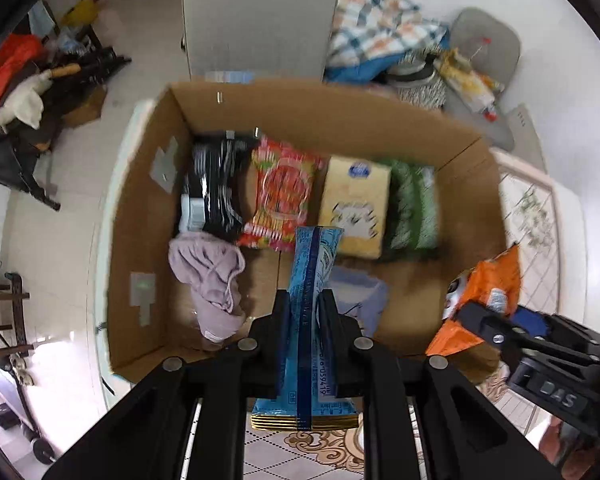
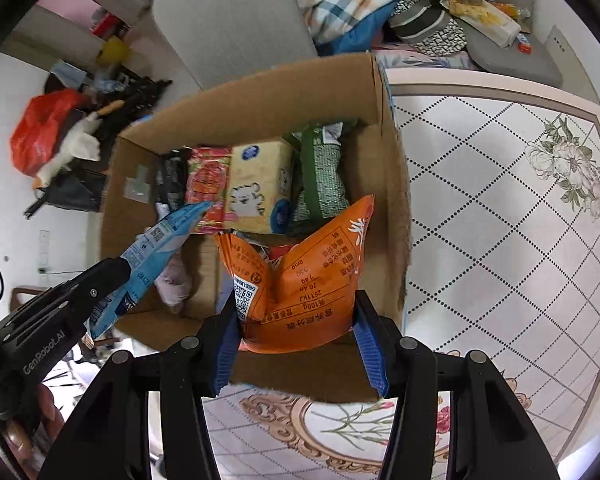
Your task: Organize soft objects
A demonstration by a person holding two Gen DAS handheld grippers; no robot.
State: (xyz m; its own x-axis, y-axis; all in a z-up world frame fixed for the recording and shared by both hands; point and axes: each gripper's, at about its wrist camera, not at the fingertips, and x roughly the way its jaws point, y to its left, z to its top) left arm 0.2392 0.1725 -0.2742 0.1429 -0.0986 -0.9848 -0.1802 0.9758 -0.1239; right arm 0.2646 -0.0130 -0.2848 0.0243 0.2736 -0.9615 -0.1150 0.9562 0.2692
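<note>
A: In the left wrist view, what is held?

B: A blue packet (image 1: 314, 276) is clamped edge-on in the left gripper (image 1: 305, 312), poised over the cardboard box (image 1: 140, 208), where a row of packs lies at the far wall.

A: And in the right wrist view?

B: An orange snack bag (image 2: 300, 280) is pinched between the pads of the right gripper (image 2: 298, 320), above the box's near right corner. The placing step is judged to be in hand; lowering into the free floor, then release, is called for.
</note>
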